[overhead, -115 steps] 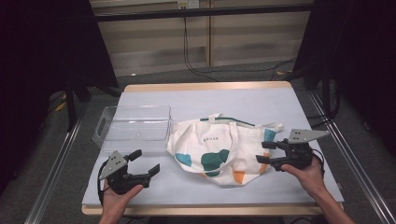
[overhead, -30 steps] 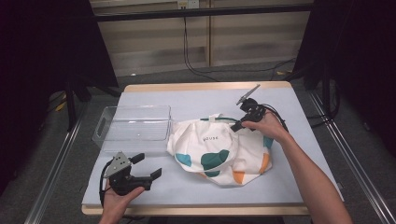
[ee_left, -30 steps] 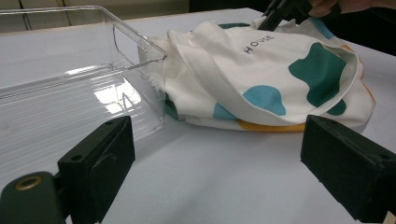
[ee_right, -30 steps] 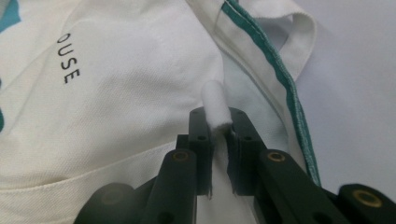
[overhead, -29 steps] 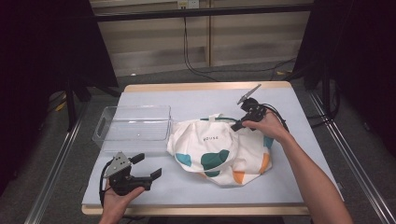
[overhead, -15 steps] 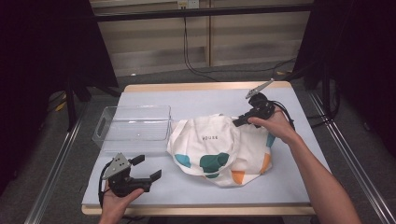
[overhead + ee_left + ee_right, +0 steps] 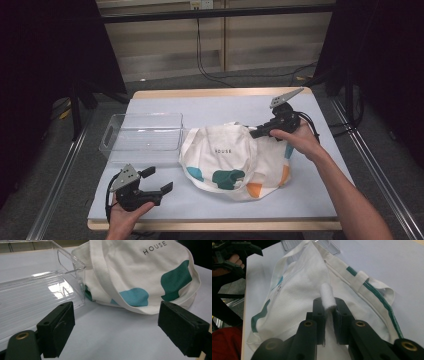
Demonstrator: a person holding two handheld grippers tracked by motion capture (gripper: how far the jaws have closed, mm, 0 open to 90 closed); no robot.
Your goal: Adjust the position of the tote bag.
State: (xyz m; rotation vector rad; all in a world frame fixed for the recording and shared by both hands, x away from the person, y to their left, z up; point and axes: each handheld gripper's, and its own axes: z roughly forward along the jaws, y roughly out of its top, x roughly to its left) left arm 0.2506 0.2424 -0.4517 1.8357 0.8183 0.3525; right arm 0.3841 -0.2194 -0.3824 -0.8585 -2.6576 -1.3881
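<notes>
plainly, the work in hand is opening or lifting the tote bag by its fabric. going from the left: the clear plastic bin sits on the pale table, its near corner just beside the bag. in front of it the left gripper rests low near the table's front edge with its jaws wide apart and nothing between them; its jaws have just been closing a little, with only bare table in the gap. in the middle lies the tote bag, cream with teal and orange patches, slumped on the table. at the right, the right gripper is clamped tight on a fold of the bag's white cloth at the upper edge, raising that edge off the table. judging by this, the next move calls for the free left gripper to come in to the bag's near rim or strap and pinch it, so the two can spread the mouth; the pull should stay gentle so the fold does not slip out.
</notes>
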